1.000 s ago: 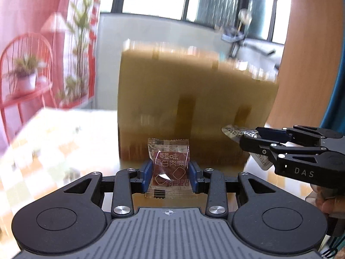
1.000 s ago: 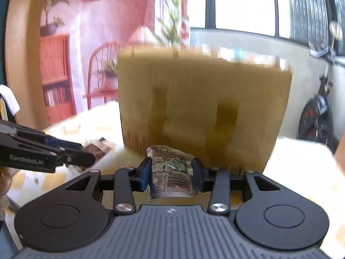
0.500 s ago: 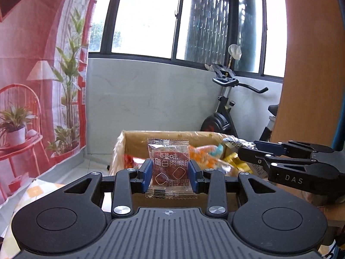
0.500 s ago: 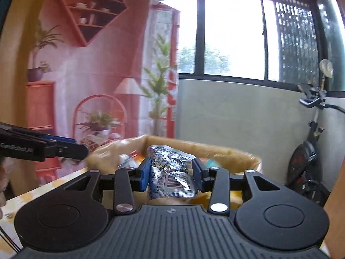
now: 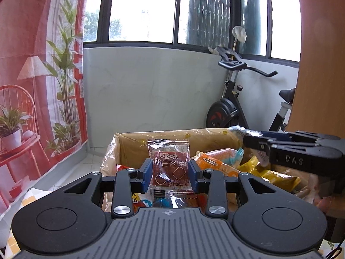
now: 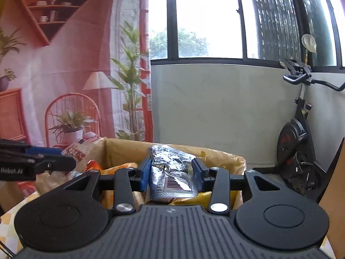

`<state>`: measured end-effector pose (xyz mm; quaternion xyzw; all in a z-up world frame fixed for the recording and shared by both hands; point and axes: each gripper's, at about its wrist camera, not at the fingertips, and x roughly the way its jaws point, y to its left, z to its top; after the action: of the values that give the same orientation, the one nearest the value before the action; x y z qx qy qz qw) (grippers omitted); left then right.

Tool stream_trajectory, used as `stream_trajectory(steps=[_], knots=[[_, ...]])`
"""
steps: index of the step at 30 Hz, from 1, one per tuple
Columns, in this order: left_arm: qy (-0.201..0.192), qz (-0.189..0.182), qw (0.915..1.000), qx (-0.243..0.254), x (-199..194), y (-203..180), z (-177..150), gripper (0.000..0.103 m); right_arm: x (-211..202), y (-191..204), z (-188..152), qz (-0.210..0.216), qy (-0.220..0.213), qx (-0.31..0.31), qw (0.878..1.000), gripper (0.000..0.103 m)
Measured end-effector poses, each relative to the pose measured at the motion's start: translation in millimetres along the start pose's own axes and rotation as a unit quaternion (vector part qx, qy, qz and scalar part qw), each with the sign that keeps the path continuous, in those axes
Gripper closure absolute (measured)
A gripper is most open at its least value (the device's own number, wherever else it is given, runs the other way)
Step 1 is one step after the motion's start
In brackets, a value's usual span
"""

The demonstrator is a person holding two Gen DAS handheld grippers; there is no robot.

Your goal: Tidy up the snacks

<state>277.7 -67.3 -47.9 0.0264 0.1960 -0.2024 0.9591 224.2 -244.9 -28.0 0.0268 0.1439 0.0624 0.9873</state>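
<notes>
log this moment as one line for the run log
left gripper: shut on red snack packet | right gripper: shut on silver snack packet | both over cardboard box | release: not yet

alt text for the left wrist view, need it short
The left gripper is shut on a clear packet of red snack, held upright above an open cardboard box of mixed snacks. The right gripper reaches in from the right holding a silver packet over the same box. Behind stand a pale wall, windows and an exercise bike.

Bright daylight from windows (image 5: pixel 142 10) at 12 o'clock, panes blown out; sharp center, fisheye bending w/ dark vignette at corners.
</notes>
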Motion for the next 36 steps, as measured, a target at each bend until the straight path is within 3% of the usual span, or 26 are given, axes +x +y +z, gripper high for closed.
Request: stream_trajectory(steps=[6,8,10,11,20,24,29,36], knots=[[0.014,0.012,0.9998,0.008,13,2,2,0.062,21,-18,6,-0.035,0.034,0.051,0.997,0.053],[0.017,0.009,0.9998,0.005,14,5,4,0.055,25,-24,5,-0.041,0.043,0.069,0.996,0.048],[0.015,0.009,0.9998,0.004,10,7,4,0.039,23,-30,7,-0.04,0.042,0.08,0.995,0.046],[0.013,0.012,0.9998,0.005,8,7,4,0.036,20,-31,7,-0.038,0.041,0.084,0.995,0.045],[0.009,0.013,0.9999,0.001,-17,4,7,0.023,-7,-19,10,-0.04,0.041,0.069,0.996,0.03],[0.003,0.01,0.9999,-0.007,-31,5,7,0.012,-22,-13,11,-0.04,0.043,0.066,0.996,0.023],[0.003,0.022,0.9996,-0.015,-44,6,3,0.011,-38,0,9,-0.039,0.049,0.061,0.996,0.009],[-0.01,0.032,0.9991,-0.025,-71,9,3,0.009,-68,23,12,-0.037,0.043,0.046,0.997,0.0]])
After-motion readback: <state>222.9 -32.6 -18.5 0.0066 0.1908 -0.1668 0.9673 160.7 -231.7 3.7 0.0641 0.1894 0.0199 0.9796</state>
